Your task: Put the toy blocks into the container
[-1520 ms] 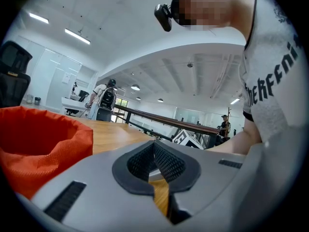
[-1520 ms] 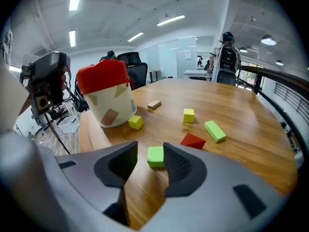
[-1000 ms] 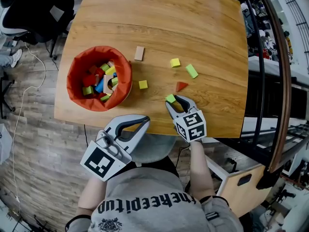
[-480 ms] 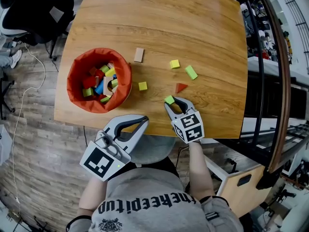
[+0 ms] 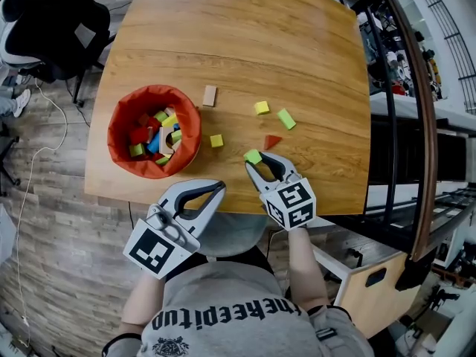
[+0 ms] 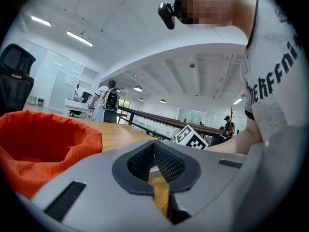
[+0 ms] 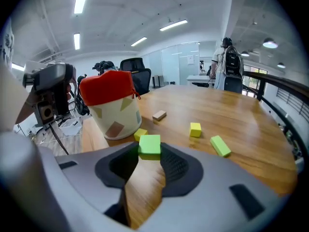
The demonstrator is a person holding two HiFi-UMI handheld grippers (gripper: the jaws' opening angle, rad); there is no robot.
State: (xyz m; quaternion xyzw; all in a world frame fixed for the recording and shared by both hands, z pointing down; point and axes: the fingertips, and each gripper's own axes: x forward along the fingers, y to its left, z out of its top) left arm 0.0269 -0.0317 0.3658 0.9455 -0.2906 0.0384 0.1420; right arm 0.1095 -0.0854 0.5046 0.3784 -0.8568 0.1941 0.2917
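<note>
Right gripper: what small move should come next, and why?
Probably a carry to the left, toward the container. The right gripper has just closed its fingers on a green block. The container stands open on that side with other blocks already inside, so the block looks ready to go over its rim.

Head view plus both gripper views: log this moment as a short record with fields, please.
right gripper: fingers have just closed on a green block
left gripper: shut, empty
bucket: orange liner, many blocks inside
loose on table: tan block, far yellow cube, near yellow cube, long green block, red wedge
</note>
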